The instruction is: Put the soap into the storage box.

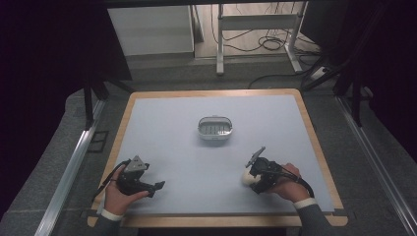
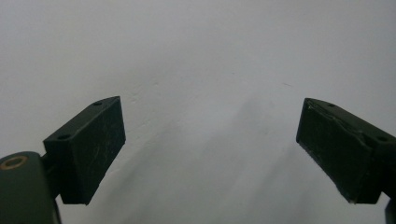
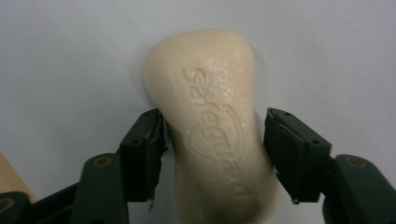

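Note:
A cream bar of soap (image 3: 212,140) with an embossed brand name lies on the pale blue-grey table top (image 1: 172,128), seen in the high view as a pale lump (image 1: 246,178) near the front right. My right gripper (image 3: 215,116) straddles its narrow waist with both black pads against its sides, and from above that gripper (image 1: 251,177) sits in the person's right hand. My left gripper (image 2: 210,121) is open over bare table, resting at the front left (image 1: 156,187). A white soap dish (image 1: 215,128) with a grey ribbed insert stands mid-table, beyond both grippers.
The table has a wooden rim (image 1: 314,142) and grey carpet around it. A white metal frame (image 1: 255,22) and cables (image 1: 273,43) stand on the floor behind the table. Dark stands flank the far corners.

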A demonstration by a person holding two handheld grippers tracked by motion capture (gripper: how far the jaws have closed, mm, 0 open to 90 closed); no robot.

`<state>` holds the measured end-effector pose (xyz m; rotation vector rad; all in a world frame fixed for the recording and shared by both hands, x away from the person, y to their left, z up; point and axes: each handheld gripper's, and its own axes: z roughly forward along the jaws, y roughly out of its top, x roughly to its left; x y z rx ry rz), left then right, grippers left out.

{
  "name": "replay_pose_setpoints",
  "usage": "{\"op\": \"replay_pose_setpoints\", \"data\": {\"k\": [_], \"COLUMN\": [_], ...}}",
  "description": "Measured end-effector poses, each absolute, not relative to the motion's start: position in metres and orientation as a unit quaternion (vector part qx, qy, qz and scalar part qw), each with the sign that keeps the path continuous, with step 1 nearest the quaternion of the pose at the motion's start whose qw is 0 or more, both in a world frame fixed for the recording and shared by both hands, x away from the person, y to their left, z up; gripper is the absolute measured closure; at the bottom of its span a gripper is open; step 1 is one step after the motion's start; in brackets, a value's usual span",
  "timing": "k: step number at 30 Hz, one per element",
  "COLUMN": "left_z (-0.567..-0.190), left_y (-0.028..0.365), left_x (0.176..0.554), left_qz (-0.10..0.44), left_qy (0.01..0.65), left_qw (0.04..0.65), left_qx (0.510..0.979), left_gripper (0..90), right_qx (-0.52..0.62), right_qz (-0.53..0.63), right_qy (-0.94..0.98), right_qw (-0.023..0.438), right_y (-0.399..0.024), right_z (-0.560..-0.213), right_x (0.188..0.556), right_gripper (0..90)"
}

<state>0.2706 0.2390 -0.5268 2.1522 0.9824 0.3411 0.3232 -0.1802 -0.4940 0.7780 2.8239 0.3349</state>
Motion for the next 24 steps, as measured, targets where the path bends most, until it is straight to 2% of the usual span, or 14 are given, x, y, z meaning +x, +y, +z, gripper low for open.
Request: {"op": "replay_pose_setpoints", "data": {"k": [1,2,14,24], "left_z": [-0.527,-0.527,-0.528,-0.528], "left_y": [0.239,0.239,0.238,0.237], "left_x": [0.271,0.271,0.271,0.271], "left_qz": [0.133,0.134,0.135,0.135], "left_qy": [0.382,0.382,0.382,0.382], "left_qw": [0.367,0.366,0.363,0.362], "left_qx": [0.838,0.838,0.839,0.84], "left_gripper": [8.6,8.5,8.6,8.6], "right_qx": [0.263,0.263,0.276,0.291], "right_qz": [0.113,0.115,0.118,0.15], "right_qy": [0.953,0.954,0.95,0.938], "right_qw": [0.097,0.092,0.09,0.114], "right_y": [-0.18,-0.18,-0.181,-0.189], "right_z": [-0.494,-0.493,-0.487,-0.471], "right_x": [0.323,0.324,0.329,0.333], "right_gripper": [44.4,49.0,49.4,49.4]}}
